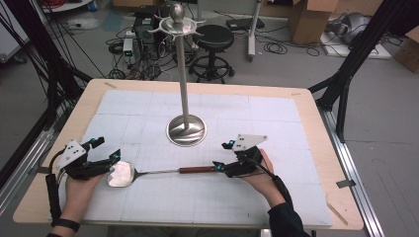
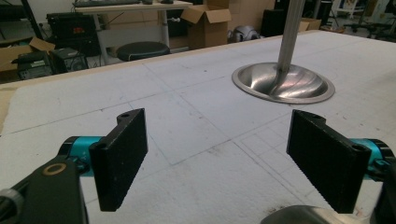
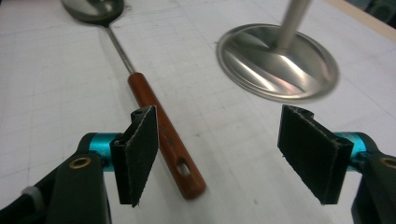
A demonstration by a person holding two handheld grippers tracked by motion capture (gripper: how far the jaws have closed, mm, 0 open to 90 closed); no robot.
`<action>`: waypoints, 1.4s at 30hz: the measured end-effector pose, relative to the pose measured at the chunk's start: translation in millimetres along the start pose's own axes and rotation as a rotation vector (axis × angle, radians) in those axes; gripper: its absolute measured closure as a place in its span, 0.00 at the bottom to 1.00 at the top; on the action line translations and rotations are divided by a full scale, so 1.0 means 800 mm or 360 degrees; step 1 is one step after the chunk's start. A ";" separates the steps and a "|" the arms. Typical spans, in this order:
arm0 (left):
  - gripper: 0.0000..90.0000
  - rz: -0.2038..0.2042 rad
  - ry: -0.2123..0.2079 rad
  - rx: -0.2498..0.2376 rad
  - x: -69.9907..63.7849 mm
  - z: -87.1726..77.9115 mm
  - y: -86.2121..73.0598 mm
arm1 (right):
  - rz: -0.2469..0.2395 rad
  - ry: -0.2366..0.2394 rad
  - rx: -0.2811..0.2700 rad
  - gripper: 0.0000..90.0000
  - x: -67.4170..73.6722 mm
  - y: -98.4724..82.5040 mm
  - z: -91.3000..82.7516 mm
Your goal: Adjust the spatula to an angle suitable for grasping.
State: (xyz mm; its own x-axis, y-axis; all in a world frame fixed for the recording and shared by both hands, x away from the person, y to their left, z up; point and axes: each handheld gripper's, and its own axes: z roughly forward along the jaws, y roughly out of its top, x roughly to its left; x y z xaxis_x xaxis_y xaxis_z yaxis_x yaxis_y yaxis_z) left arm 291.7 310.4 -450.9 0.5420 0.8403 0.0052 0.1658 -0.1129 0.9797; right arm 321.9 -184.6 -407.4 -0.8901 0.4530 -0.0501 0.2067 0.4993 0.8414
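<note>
- A pale wooden table (image 1: 316,163) covered by a white gridded mat (image 1: 276,143) fills the high view; every place below is given relative to the steel stand that rises from the middle of the mat
- The stand (image 1: 186,129) has a round polished dish base, a tall thin pole and a ring of curved hooks at the top, all bare; it looks made for hanging utensils
- A long ladle (image 1: 148,173) lies flat on the mat on the person's side of the stand base, well clear of it; its shiny round bowl (image 1: 121,174) lies to the left of the base, its thin steel shaft runs right into a reddish-brown wooden handle (image 3: 161,135) with a hanging hole near its tip
- Left gripper (image 1: 106,157) sits left of the stand, just beside the bowl; its jaws stand wide apart and hold nothing
- Right gripper (image 1: 222,157) sits right of the stand, at the handle end; its jaws are spread wide, with one pad just beside the handle and nothing pinched
- Judged step: the ladle is resting free, not yet on a hook
- The next move likely calls for closing on the handle, lifting it level, then steering the hole onto a hook without knocking the pole
</note>
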 end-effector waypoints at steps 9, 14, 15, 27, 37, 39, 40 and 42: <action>0.23 0.0005 0.0000 -0.0001 0.000 0.000 0.000 | 0.0143 -0.0182 -0.0090 0.26 -0.006 -0.037 -0.032; 0.23 0.0006 -0.0003 -0.0004 -0.001 0.000 0.000 | 0.0210 -0.0299 -0.0155 0.24 -0.009 -0.056 -0.045; 0.23 0.0007 -0.0004 -0.0004 0.000 0.000 0.000 | 0.0230 -0.0332 -0.0177 0.24 -0.010 -0.062 -0.049; 0.23 0.0000 -0.0009 -0.0007 0.001 -0.001 0.000 | 0.0471 -0.0598 -0.0272 0.21 -0.020 -0.102 -0.066; 0.23 0.0002 -0.0015 -0.0015 0.001 -0.001 0.000 | 0.0486 -0.0667 -0.0309 0.21 -0.017 -0.105 -0.068; 0.23 0.0001 -0.0016 -0.0015 0.001 -0.001 0.000 | 0.0478 -0.0663 -0.0309 0.21 -0.018 -0.105 -0.068; 0.23 0.0000 -0.0018 -0.0014 0.001 -0.001 0.000 | 0.0493 -0.0663 -0.0312 0.21 -0.018 -0.105 -0.068; 0.23 0.0003 -0.0015 -0.0013 0.000 -0.001 0.000 | 0.0497 -0.0659 -0.0313 0.21 -0.018 -0.105 -0.068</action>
State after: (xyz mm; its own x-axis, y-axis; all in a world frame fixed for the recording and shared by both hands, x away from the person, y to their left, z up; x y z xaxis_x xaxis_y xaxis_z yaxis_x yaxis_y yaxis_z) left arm 291.0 311.0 -451.0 0.5501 0.8351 0.0052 0.1578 -0.1100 0.9813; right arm 294.8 -273.4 -447.9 -0.5563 0.8298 0.0441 0.3203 0.1651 0.9328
